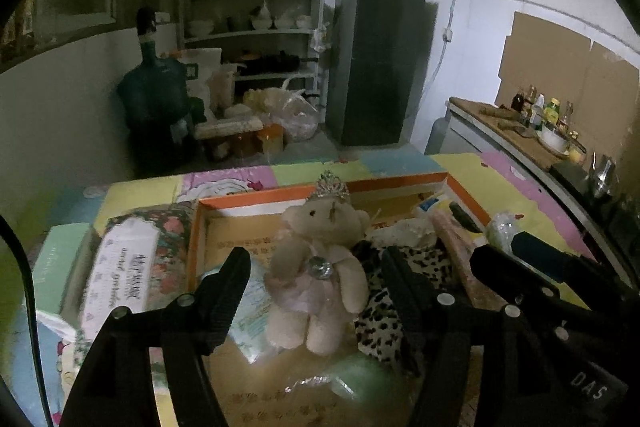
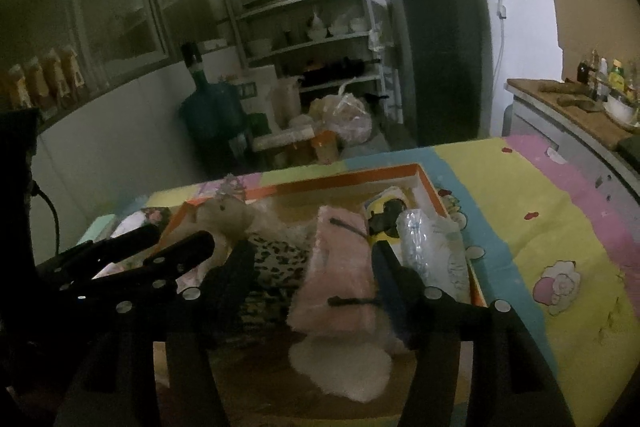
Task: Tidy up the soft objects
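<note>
A: Left tool [image 1: 316, 291]?
B: Spread wide, gripping nothing. Between the two fingers [image 1: 226, 295], a cream teddy bear [image 1: 320, 267], upright, wearing a silver crown [image 1: 332, 187] and a pale pink dress. Touching either finger or not: cannot tell, though a gap shows on both sides.
A: Just beyond the right finger?
B: A leopard-print cloth [image 1: 384, 323], lying flat, tucked against the bear's side. Under the left finger, a pale packet with printing [image 1: 252, 311]. All inside a shallow orange-rimmed box [image 1: 280, 193].
A: Further left?
B: A floral-patterned pack with a white label [image 1: 120, 275], outside the box, flush with its left wall; past that, a mint green box [image 1: 60, 263].
A: Right tool [image 2: 314, 279]?
B: Also spread wide, empty. Straddling a pink fluffy roll [image 2: 340, 275] with dark ties across it, lying lengthwise between the fingers [image 2: 240, 275]. Right finger hard up against the roll's edge; left finger apart from it, over the leopard cloth.
A: Ahead and to the right of it?
B: A crinkled clear plastic bag [image 2: 420, 239] along the box's right wall, and a yellow and black soft thing [image 2: 384, 215] just behind the roll.
A: To its left?
B: The left tool's black fingers, with the bear's head beyond them.
A: Beneath everything?
B: A table under a pastel patchwork cloth [image 2: 520, 227], yellow, pink and blue, with cartoon prints. Far behind, a shelf rack [image 1: 256, 7] of crockery and a dark fridge [image 1: 380, 59].
</note>
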`<state>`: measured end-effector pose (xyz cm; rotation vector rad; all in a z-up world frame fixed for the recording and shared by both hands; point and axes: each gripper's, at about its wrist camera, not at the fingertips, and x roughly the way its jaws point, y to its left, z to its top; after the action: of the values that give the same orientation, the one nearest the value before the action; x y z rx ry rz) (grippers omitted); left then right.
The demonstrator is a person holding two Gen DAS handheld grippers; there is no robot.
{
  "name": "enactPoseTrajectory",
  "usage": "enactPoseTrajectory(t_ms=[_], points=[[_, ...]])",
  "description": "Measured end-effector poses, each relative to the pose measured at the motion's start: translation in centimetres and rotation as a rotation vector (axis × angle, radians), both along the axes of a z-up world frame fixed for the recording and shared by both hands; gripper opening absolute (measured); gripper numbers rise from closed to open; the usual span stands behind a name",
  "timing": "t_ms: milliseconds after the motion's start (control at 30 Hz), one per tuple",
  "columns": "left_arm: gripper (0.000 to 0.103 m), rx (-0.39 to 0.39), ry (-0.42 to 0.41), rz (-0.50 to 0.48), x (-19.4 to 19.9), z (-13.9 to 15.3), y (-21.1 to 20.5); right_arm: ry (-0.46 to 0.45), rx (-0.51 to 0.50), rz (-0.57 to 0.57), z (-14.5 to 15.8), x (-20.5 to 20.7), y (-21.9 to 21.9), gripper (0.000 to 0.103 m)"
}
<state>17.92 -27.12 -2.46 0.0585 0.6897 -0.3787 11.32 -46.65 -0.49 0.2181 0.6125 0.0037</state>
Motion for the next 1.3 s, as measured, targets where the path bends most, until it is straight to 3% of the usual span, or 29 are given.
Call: enactPoseTrajectory(t_ms=[633,933,1300], points=[[0.068,-0.003,-0.12,0.188,-6.6,3.7,8.5,-0.087,-0.073,-0.009,3.6,-6.1,6.4,0.064],[0.068,0.029,-0.162,0.259,-10.6,3.9,12.1,-0.107,-0.121,-0.001,4.3,-9.0,10.8,0.064],[0.068,0.021,-0.175,0.291,-14.5,3.7,15.9,-0.12,-0.109,-0.031,3.7,-12.6,14.7,0.064]])
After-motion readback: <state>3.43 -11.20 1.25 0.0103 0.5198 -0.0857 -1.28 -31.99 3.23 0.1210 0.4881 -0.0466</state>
